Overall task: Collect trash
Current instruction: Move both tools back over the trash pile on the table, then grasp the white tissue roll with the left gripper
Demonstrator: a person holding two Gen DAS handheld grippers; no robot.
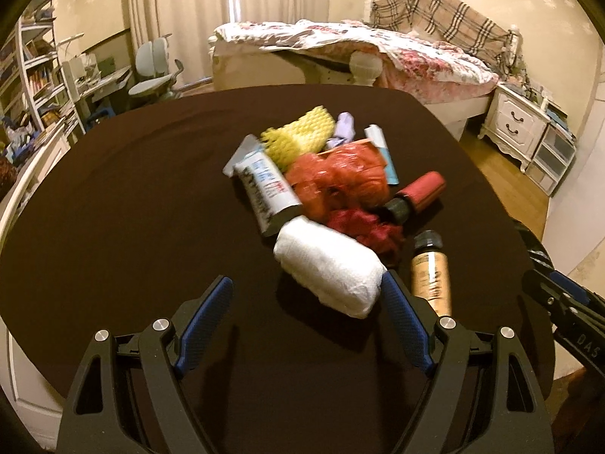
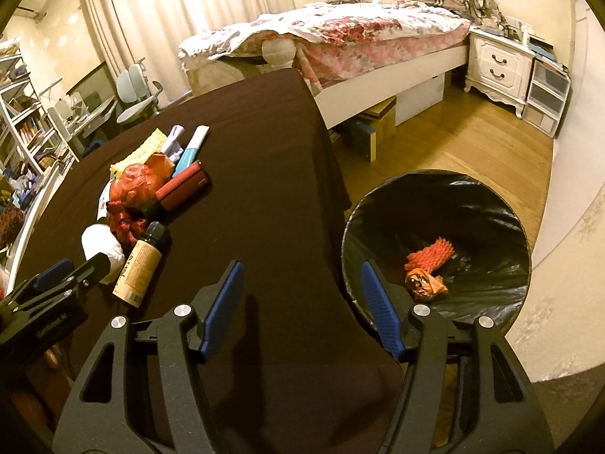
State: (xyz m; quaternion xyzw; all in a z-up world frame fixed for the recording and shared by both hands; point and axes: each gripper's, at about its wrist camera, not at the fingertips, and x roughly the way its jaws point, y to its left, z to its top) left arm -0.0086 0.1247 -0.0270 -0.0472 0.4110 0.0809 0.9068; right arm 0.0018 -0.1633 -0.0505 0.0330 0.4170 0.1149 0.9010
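A pile of trash lies mid-table on the dark cloth (image 1: 132, 208): a white paper wad (image 1: 329, 268), a tan bottle (image 1: 431, 268), a red bottle (image 1: 419, 189), an orange bag (image 1: 340, 178), yellow foam netting (image 1: 298, 132) and a printed white box (image 1: 264, 189). My left gripper (image 1: 306, 283) is open around the near end of the white wad, whose right end lies close to the right finger. My right gripper (image 2: 301, 268) is open and holds nothing, above the table's right edge next to the black-lined bin (image 2: 435, 189). In the bin lie orange foam netting (image 2: 429, 255) and a crumpled wrapper (image 2: 425, 283).
The bin stands on the wood floor (image 2: 472, 151) to the right of the table. Behind the table are a bed (image 2: 359, 30) and a white nightstand (image 2: 495, 64). Shelves (image 1: 34, 75) and a desk chair (image 1: 151, 72) stand at the far left.
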